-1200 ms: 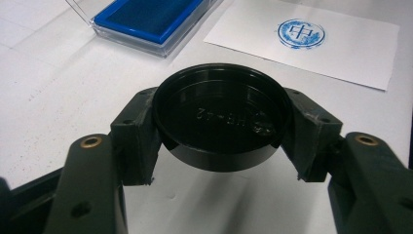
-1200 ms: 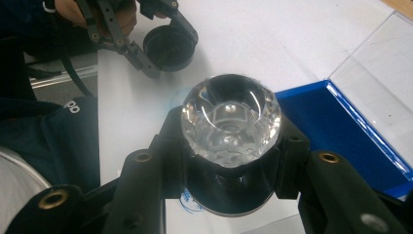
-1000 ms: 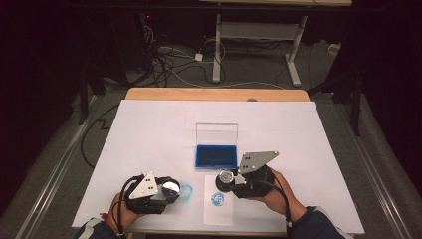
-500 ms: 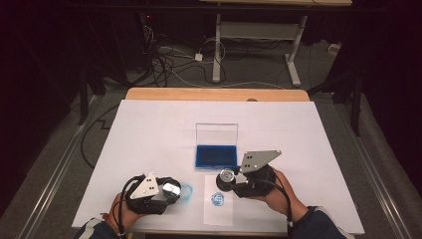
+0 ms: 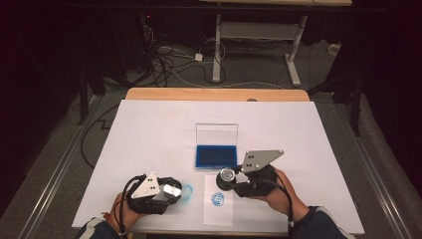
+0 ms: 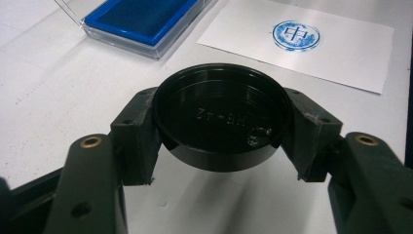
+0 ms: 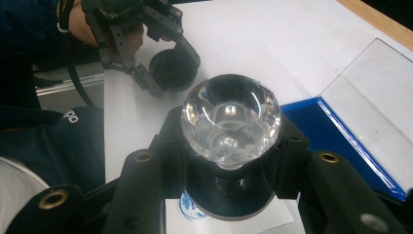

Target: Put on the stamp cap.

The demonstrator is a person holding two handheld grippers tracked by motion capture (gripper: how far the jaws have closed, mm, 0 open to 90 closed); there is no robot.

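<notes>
A dark room with cables on the floor surrounds a table [image 5: 149,119] covered in white. Near its front edge the right hand-held gripper [image 5: 234,180] is clamped on a stamp [image 7: 229,122] with a clear faceted knob and a black round base, held just above a white slip of paper [image 5: 219,209] that bears a round blue seal print [image 6: 295,35]. Just behind the slip lies an open clear case [image 5: 216,133], its lid standing up; its blue ink pad [image 5: 216,156] fills the tray. To the left of the slip, the left hand-held gripper [image 5: 171,191] is clamped on a shallow black round cap [image 6: 221,122], hollow side up, with raised lettering inside. A faint bluish smear [image 5: 187,193] shows on the table beside that cap. Compared with the earlier pictures, both hands and what they grip sit in the same places, and the case and slip are unmoved.
</notes>
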